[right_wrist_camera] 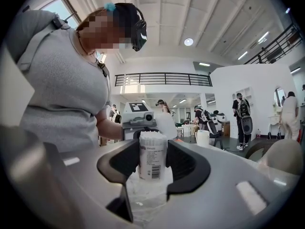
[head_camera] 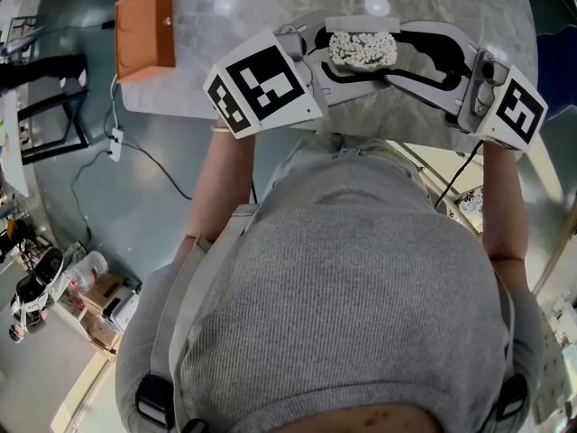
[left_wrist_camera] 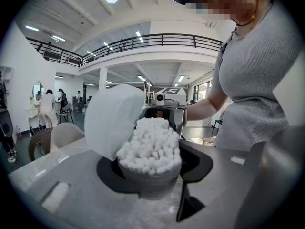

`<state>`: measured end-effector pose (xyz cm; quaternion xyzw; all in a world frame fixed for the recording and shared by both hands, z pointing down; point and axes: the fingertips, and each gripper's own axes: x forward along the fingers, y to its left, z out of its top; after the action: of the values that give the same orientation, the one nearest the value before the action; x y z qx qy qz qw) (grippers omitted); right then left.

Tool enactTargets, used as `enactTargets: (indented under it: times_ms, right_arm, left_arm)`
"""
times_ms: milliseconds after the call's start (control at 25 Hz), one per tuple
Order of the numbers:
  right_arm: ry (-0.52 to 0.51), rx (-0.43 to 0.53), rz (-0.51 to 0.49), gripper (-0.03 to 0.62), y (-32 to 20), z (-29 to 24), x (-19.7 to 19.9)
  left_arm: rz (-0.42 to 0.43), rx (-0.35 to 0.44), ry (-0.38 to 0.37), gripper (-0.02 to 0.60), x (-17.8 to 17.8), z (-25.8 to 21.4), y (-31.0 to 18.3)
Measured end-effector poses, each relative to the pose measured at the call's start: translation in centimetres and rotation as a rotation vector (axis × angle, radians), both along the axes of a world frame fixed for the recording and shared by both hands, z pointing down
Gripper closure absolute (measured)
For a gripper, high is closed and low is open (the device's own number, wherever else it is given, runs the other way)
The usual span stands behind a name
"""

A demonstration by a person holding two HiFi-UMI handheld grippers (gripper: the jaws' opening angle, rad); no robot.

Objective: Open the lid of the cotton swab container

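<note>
**A:** Where's the container (head_camera: pixel 362 50)?

**B:** Over the table (head_camera: pixel 270 7), between the 2 grippers. The left gripper (left_wrist_camera: pixel 153 173) is clamped low on its body. The lid (left_wrist_camera: pixel 112 118) stands flipped up at one side, and the swabs (left_wrist_camera: pixel 151 144) are heaped at the open mouth.

**A:** And the right gripper (right_wrist_camera: pixel 153 168)?

**B:** Its jaws are apart, 1 on either side of the container, with neither pad pressing. It holds nothing.

**A:** So the lid looks done. What could go wrong from here?

**B:** 3 things, I'd judge. 1: the right jaws bracket the container, so a crooked pull-away could catch the wall or lid. That might flap the lid shut or twist the container in the left grip. 2: the swabs bulge above the rim, so tipping the left gripper would spill them. 3: the wall looks like thin plastic, and a harder squeeze could buckle it.

**A:** Is it resting on the table?

**B:** I can't tell. The jaws hide its base.
</note>
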<state>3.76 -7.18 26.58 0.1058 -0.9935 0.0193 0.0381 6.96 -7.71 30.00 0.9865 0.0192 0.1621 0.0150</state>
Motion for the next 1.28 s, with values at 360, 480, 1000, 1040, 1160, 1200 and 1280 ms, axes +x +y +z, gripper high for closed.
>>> enactTargets:
  times_ms: [360, 480, 1000, 1040, 1160, 1200, 1280]
  right_arm:
    - [0.015, -0.050, -0.046, 0.416, 0.3, -0.3, -0.5]
    - [0.020, -0.044, -0.054, 0.419, 0.3, -0.3, -0.5]
    - [0.048, -0.036, -0.076, 0.419, 0.7, 0.2, -0.5]
    - [0.047, -0.036, -0.077, 0.419, 0.7, 0.3, -0.5]
    - [0.045, -0.030, -0.077, 0.419, 0.7, 0.2, -0.5]
    - [0.045, -0.026, -0.076, 0.419, 0.7, 0.2, -0.5]
    - [0.050, -0.022, -0.075, 0.419, 0.7, 0.3, -0.4]
  left_arm:
    - [0.037, 0.008, -0.044, 0.365, 0.0, -0.1, 0.4]
    - [0.022, 0.011, -0.049, 0.362, -0.1, -0.1, 0.3]
    - [0.014, 0.014, -0.023, 0.353, -1.9, 0.3, 0.4]
    - [0.014, 0.013, -0.021, 0.353, -2.0, 0.4, 0.4]
    - [0.012, 0.016, -0.017, 0.351, -2.3, 0.3, 0.3]
    - [0.012, 0.017, -0.017, 0.351, -2.5, 0.3, 0.3]
    - [0.006, 0.018, -0.023, 0.352, -2.8, 0.4, 0.2]
